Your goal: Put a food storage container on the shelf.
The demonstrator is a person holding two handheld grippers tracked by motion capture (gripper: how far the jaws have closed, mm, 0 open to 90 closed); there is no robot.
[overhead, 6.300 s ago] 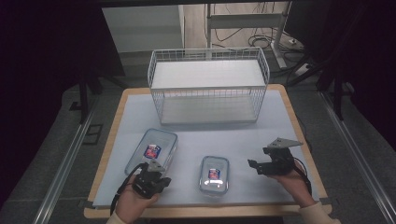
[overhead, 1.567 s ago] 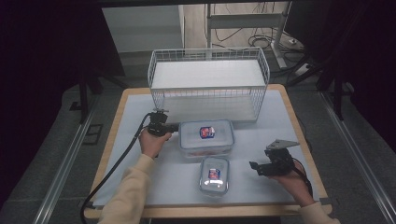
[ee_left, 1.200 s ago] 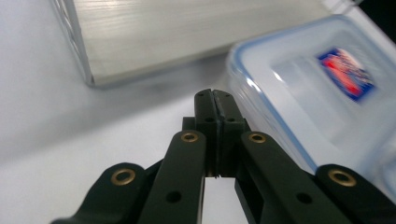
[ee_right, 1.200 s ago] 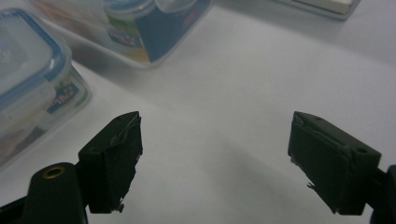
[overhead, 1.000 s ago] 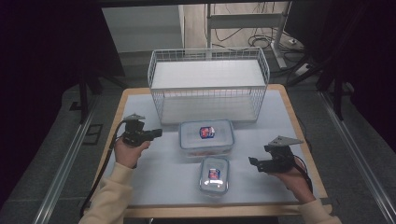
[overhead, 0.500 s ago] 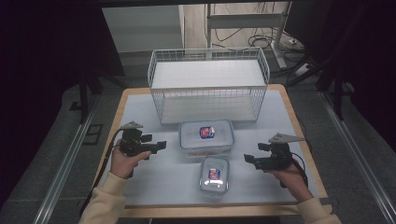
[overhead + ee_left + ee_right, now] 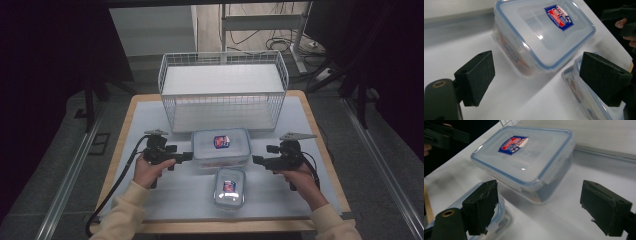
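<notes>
Large box (image 7: 221, 146) sits on the table (image 7: 310, 130) just before the wire basket (image 7: 223, 90); small box (image 7: 230, 187) lies nearer the person. Left gripper (image 7: 186, 157), jaws just opened and empty, and right gripper (image 7: 257, 160) flank the large box.

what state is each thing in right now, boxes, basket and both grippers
larger box: lid on, flat on table, ungripped
smaller box: lid on, flat, untouched
wire basket: upright, empty
left gripper: open, jaws just opened, nothing between
right gripper: open, holding nothing
</notes>
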